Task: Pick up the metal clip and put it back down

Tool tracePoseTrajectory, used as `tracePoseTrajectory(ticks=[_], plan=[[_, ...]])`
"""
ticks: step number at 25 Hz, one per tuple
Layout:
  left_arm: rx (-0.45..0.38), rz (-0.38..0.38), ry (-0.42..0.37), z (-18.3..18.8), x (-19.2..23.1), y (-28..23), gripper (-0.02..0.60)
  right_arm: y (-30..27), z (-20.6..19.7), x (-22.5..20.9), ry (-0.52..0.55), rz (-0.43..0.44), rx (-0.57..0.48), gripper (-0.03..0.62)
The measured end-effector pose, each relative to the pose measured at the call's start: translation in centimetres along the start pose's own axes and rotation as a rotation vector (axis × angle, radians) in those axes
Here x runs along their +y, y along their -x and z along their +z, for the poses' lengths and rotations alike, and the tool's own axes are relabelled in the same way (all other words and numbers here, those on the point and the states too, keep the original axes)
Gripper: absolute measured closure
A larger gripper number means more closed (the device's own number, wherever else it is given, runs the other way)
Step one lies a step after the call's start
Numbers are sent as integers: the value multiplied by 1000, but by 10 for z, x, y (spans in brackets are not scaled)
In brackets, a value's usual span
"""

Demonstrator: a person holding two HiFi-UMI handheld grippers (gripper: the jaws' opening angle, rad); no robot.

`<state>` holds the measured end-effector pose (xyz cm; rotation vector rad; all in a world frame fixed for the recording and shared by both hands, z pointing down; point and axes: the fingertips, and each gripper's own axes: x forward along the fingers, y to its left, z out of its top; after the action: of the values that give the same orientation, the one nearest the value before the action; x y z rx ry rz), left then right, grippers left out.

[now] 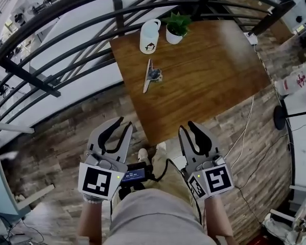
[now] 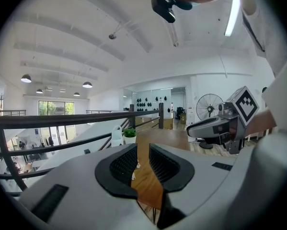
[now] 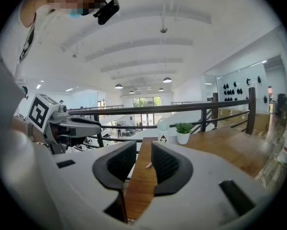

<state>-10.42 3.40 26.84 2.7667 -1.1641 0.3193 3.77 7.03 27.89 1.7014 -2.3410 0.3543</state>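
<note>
Just counting stuff here: one wooden worktop (image 1: 204, 80) is carrying three things, namely one white mug (image 1: 149, 36), one potted plant (image 1: 176, 27) and one metal clip (image 1: 151, 75). Two grippers are hanging in front of it, the left gripper (image 1: 123, 122) and the right gripper (image 1: 187, 125). Each is showing two jaws, so that's four jaws showing in total. Each is also wearing one cube, making two marker cubes (image 1: 97, 181). Off to the side, one standing fan (image 2: 209, 107) is sitting on the floor.
</note>
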Motion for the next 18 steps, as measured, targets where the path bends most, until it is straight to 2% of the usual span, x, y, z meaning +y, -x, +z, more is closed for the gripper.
tracePoseTrajectory(ticks=[18], plan=[[55, 59, 45, -24, 26, -61, 502, -64, -26, -44, -22, 64, 81, 487]])
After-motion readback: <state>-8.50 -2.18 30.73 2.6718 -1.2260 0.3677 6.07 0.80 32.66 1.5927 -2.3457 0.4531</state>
